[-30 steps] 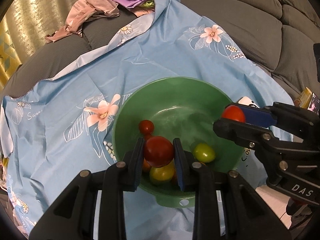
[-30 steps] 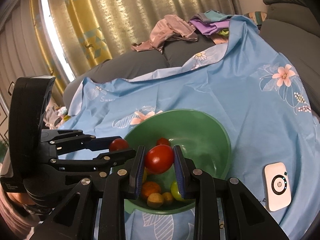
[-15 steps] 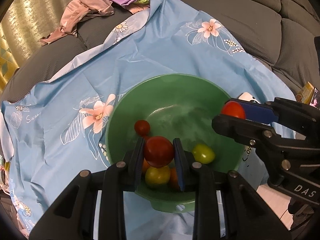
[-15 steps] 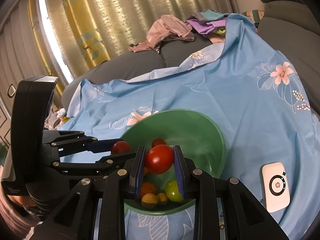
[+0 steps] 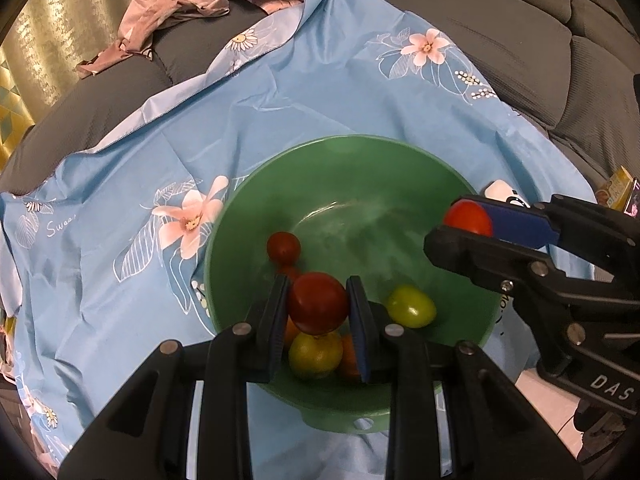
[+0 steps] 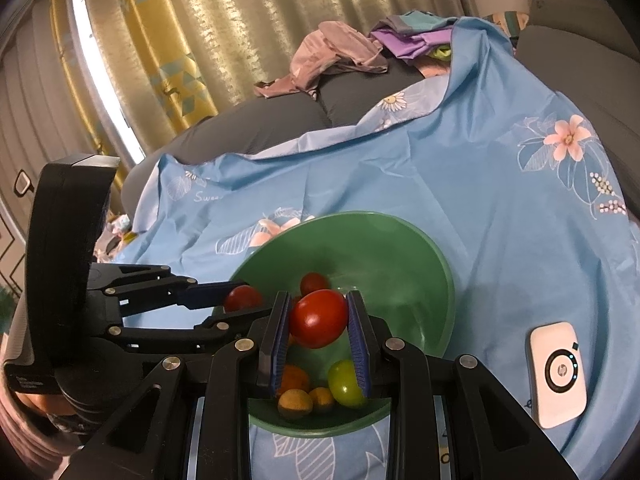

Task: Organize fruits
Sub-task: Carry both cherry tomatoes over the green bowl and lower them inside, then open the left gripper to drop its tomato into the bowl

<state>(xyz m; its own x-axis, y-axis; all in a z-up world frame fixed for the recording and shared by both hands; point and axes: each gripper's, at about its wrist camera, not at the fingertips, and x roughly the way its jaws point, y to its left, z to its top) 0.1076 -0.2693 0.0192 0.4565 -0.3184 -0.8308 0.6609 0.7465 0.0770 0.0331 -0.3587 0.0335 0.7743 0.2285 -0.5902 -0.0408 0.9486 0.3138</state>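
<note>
- left gripper [image 5: 319, 307] is clamped on a dark red tomato [image 5: 318, 303], squeezed across its middle between the blue pads; held just above the near part of the green bowl [image 5: 404, 152], likely so a release drops it onto the pile
- right gripper [image 6: 319, 318] is likewise closed around a brighter red tomato [image 6: 319, 318]; hung over the bowl's right rim as seen from the left wrist, presumably queued for the same drop
- both claws are kept apart, each on its own side, so the fingers are not knocked together
- inside the bowl: a small red tomato [image 5: 283, 247], a green tomato [image 5: 411, 306], a yellow-green fruit [image 5: 315, 354] and orange ones [image 6: 295, 378], gathered at the near, low side; the bowl seems tilted on the soft cloth
- bowl is set on a blue floral sheet [image 5: 120, 280] spread over a grey sofa [image 5: 500, 40], probably as a work surface
- a white pocket device [image 6: 557, 374] is lying on the sheet just beside the bowl, not part of the sort
- clothes [image 6: 340, 56] are heaped far back, near the curtain [image 6: 180, 40]
</note>
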